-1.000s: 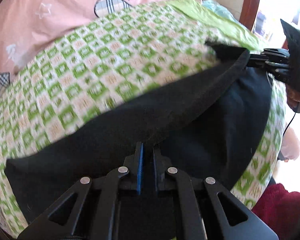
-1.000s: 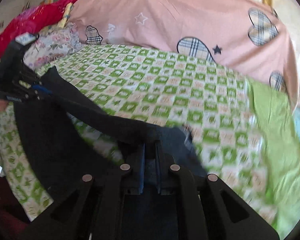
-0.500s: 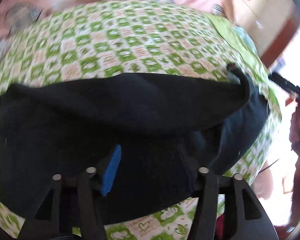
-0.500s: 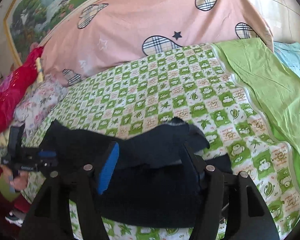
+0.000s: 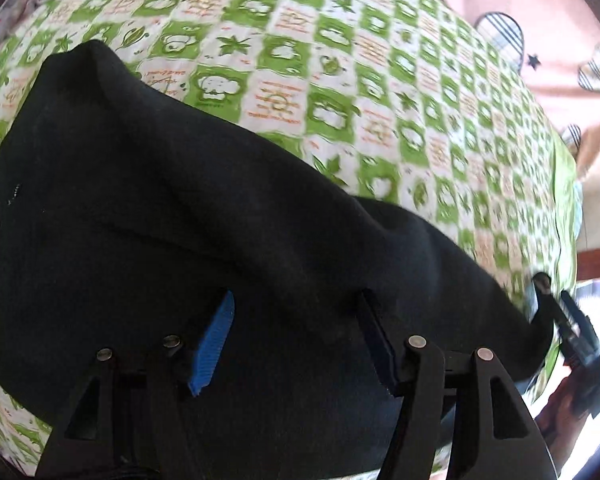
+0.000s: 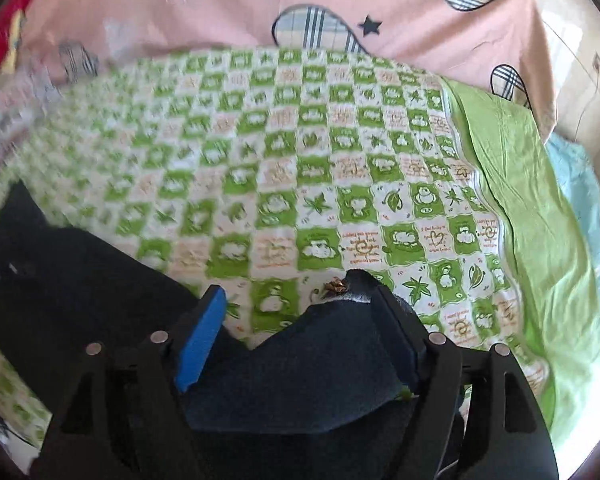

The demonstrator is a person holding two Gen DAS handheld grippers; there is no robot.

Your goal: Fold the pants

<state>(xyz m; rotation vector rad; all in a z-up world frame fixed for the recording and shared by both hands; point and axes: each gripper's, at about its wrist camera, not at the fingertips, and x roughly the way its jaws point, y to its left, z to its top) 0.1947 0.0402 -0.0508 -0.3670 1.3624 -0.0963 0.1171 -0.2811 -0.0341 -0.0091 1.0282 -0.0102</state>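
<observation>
Bed with a green-and-white checked sheet (image 6: 340, 184), pink quilt (image 6: 228, 4) with plaid hearts piled behind, plain green sheet (image 6: 532, 208) along the far side. Dark pants (image 5: 188, 220) laid flat on the checked sheet near the bed's front edge, doubled over so that an upper layer rests on a lower one, long folded edge running slantwise across the left view. Judged from this: one fold down, cloth let go, a further fold or two and some smoothing left to do.

Left tongs (image 5: 296, 340) spread, blue pad (image 5: 214, 344) and dark pad well apart, hanging over the middle of the pants, nothing pinched between them. Right tongs (image 6: 296, 332) opening, a corner of the pants with its pale hem edge lying between the pads, close against the dark pad but not squeezed. Same right tongs visible at the far right edge of the left view, at the end of the pants. Small brown speck (image 6: 336, 286) on the sheet just beyond that corner, too small to identify.
</observation>
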